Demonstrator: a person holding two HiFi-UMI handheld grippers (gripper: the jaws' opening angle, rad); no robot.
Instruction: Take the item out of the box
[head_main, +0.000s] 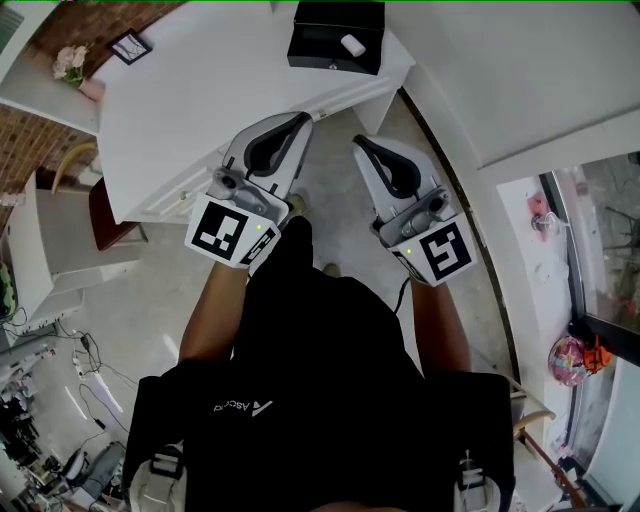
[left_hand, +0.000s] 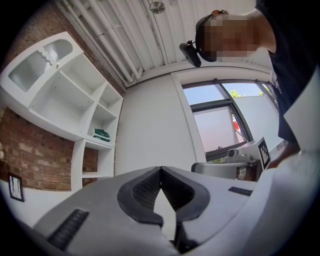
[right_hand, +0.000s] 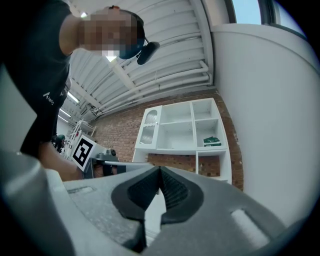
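Observation:
An open black box stands at the far edge of the white table, with a small white item lying inside it. Both grippers are held side by side in front of the person's body, short of the table and well away from the box. My left gripper is shut with nothing between its jaws, its tips pointing towards the table's near corner. My right gripper is likewise shut and empty. In the gripper views the left gripper and right gripper point up at the wall and shelves.
A small framed picture and pink flowers sit at the table's far left. A chair stands left of the table. A white shelf unit on a brick wall holds a green object. A window is to the right.

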